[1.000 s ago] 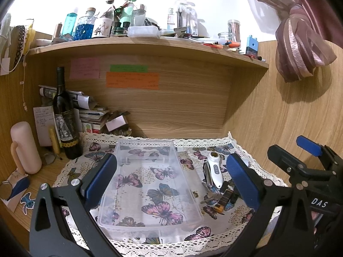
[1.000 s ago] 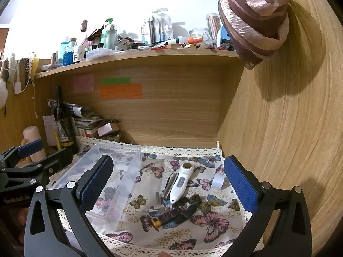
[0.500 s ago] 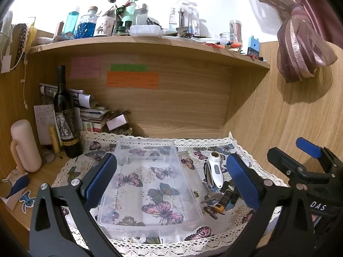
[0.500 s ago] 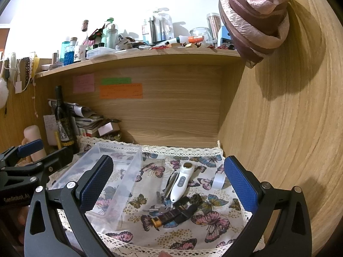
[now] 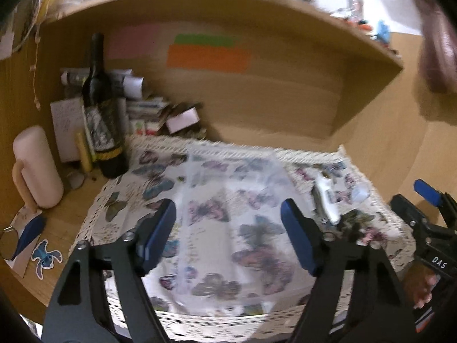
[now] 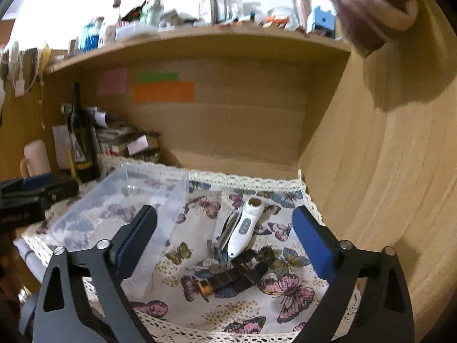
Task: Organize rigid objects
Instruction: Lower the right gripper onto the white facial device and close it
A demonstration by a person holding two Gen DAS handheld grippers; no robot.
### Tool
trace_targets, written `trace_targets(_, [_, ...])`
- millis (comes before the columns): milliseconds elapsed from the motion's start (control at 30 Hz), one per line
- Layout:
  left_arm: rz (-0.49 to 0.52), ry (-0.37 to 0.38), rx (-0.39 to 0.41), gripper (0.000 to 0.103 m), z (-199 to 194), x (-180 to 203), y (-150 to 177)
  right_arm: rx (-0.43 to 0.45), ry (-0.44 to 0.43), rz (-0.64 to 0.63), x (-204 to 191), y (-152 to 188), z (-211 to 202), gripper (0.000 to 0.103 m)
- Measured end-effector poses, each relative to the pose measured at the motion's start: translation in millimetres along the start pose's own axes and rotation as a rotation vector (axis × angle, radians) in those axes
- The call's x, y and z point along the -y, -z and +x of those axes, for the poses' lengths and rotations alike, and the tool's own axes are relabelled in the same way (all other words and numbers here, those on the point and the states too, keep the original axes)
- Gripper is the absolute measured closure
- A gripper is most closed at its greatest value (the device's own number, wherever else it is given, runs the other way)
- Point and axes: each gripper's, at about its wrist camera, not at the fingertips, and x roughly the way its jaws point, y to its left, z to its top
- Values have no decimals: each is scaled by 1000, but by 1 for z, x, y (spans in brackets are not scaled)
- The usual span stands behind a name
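A clear plastic bin (image 6: 120, 208) sits on the butterfly cloth (image 6: 288, 285); it shows blurred in the left wrist view (image 5: 228, 223). Right of it lie a white handheld device (image 6: 245, 227), a metal clipper (image 6: 228, 228), keys (image 6: 211, 268) and a dark watch strap (image 6: 231, 280). The white device also shows in the left wrist view (image 5: 327, 200). My left gripper (image 5: 228, 234) is open and empty above the bin. My right gripper (image 6: 225, 245) is open and empty above the small objects.
A dark wine bottle (image 5: 101, 114), a pink mug (image 5: 35, 168) and stacked papers (image 5: 148, 108) stand at the back left. A cluttered shelf (image 6: 200, 37) runs overhead. A wooden wall (image 6: 385, 185) closes the right side. A curtain (image 6: 371, 3) hangs at top right.
Both grippers have tilted down and moved closer to the cloth, with their jaws narrower but still open. The view is blurred from motion. Objects have not moved.
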Motion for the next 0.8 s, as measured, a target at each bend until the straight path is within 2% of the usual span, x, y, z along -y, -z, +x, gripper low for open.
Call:
trace_targets(133, [5, -36, -68, 45, 24, -22, -4, -54, 5, -2, 0, 6, 18, 24])
trace_targets(233, [15, -49, -132, 49, 43, -33, -5, -99, 11, 20, 4, 9, 32, 32])
trace_targets(433, [-17, 10, -289, 64, 85, -54, -4, -192, 18, 98, 18, 15, 61, 44])
trace_targets(667, [-42, 67, -384, 76, 108, -60, -2, -297, 32, 183, 35, 18, 90, 57])
trace_targets(800, [-58, 111, -424, 83, 118, -60, -1, -335, 49, 200, 41, 17, 102, 59])
